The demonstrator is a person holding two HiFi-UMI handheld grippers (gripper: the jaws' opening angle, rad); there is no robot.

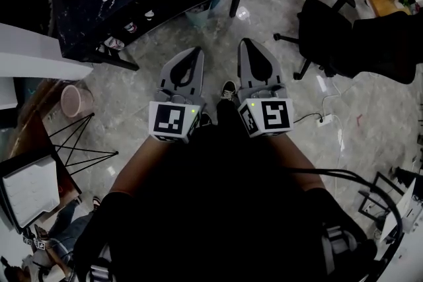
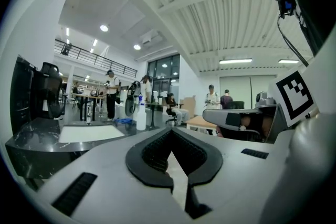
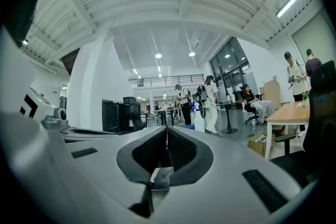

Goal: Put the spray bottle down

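**A:** Closest in, the left gripper and the right gripper sit side by side out in front of the person. Both are about level over the floor, forearms stretched forward, noses angled a touch toward each other.

**B:** And the jaws?

**A:** Pressed together on both, tip against tip. Only a sliver of floor shows through the gap lower down behind the pads. Neither one has hold of anything.

**B:** So where's the spray bottle?

**A:** Well ahead of both. Sight along the left gripper: a dark desk sits ahead and off to its left, and far beyond that stands the spray bottle, or so I take it. It's white with a blue top, upright, long axis straight up and down.

**B:** Which side of the hands?

**A:** A little left of the left gripper's line and a little right of the right gripper's. So it lies straight out front, between where the two point. Neither hand looks clearly nearer.

**B:** What's it standing on?

**A:** Too small and too far to tell.

**B:** Your call on the task?

**A:** To my eye the bottle is already down and both hands are free. Any return to it would be a long way forward, not a reach.
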